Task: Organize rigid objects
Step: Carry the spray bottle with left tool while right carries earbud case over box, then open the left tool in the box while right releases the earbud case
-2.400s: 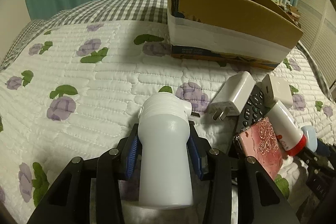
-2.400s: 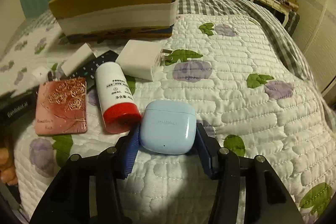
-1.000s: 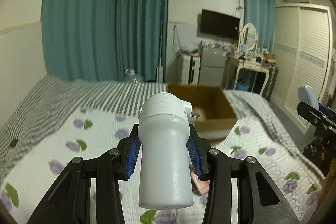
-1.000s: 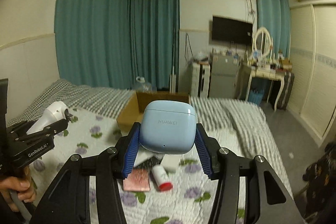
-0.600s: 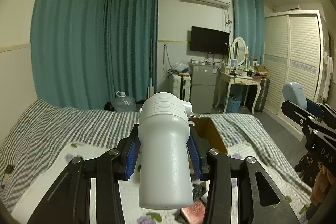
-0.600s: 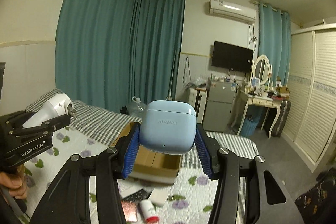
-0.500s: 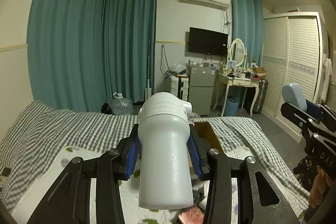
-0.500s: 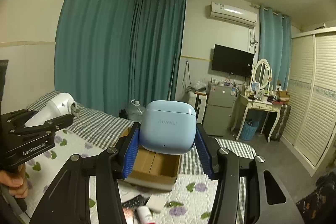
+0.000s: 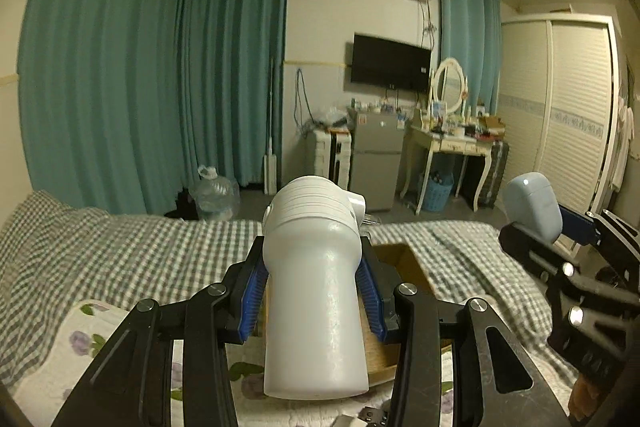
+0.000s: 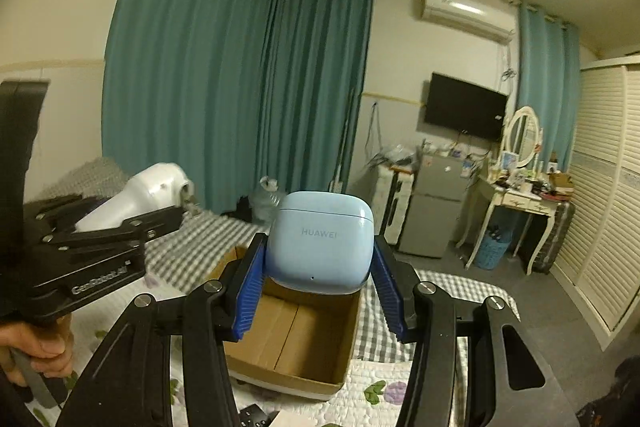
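Observation:
My left gripper (image 9: 312, 291) is shut on a white plug adapter (image 9: 316, 303) and holds it high above the bed. My right gripper (image 10: 318, 287) is shut on a light blue earbud case (image 10: 320, 243) marked HUAWEI. An open cardboard box (image 10: 296, 339) lies on the bed below and ahead of both; in the left wrist view the box (image 9: 404, 259) is mostly hidden behind the adapter. The right gripper with the case (image 9: 528, 207) shows at the right of the left wrist view. The left gripper with the adapter (image 10: 148, 191) shows at the left of the right wrist view.
The bed has a floral quilt (image 10: 376, 387) and a grey checked cover (image 9: 120, 247). A black remote (image 10: 256, 417) peeks in at the bottom edge. Beyond the bed stand a small fridge (image 9: 376, 163), a white dressing table (image 9: 452, 147) and teal curtains (image 9: 160, 87).
Both grippers lifted their objects off the bed and rose high. In the last half second they moved forward toward the box, which now sits lower and closer in the right wrist view.

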A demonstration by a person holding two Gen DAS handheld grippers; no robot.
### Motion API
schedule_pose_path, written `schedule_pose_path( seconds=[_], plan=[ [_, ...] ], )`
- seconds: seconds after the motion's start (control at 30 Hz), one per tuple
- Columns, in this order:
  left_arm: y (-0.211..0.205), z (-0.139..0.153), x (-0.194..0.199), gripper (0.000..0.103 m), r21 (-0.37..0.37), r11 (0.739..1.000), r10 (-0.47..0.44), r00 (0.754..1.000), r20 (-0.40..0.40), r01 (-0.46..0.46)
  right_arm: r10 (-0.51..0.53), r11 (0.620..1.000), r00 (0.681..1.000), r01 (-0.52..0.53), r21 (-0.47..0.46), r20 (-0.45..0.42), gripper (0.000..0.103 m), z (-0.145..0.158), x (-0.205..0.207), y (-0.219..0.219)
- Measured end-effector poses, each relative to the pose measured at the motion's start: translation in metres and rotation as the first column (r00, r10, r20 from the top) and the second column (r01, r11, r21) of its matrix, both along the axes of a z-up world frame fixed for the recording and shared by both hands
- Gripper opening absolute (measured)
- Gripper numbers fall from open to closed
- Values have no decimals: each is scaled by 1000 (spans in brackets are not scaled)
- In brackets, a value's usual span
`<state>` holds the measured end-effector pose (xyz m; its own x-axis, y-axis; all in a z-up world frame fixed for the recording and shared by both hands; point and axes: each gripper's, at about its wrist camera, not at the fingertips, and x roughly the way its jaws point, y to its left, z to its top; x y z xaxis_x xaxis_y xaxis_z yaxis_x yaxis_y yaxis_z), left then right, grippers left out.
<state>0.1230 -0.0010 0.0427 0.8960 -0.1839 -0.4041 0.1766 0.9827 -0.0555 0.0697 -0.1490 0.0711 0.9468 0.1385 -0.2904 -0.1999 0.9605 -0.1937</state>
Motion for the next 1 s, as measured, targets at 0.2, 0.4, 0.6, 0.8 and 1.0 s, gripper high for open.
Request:
schedule_pose_path(
  seconds=[0.2, 0.4, 0.6, 0.8, 1.0],
  plan=[
    [-9, -33, 49, 43, -16, 1000, -17, 993, -121, 15, 17, 1000, 994, -19, -15, -104, 51, -41, 50, -4],
    [-21, -78, 84, 43, 17, 999, -30, 970, -240, 35, 12, 1000, 975, -12, 0, -224, 50, -86, 98, -16],
    [-23, -108, 105, 43, 38, 997, -49, 944, -326, 65, 23, 998, 937, -41, -46, -350, 50, -129, 126, -20],
    [-29, -130, 117, 43, 76, 995, -24, 925, -380, 58, 25, 991, 893, -82, -107, -449, 50, -160, 145, -21],
    [-38, -134, 117, 45, 131, 990, -5, 929, -370, 57, 12, 990, 856, -82, -113, -517, 51, -182, 158, -22]
  ],
)
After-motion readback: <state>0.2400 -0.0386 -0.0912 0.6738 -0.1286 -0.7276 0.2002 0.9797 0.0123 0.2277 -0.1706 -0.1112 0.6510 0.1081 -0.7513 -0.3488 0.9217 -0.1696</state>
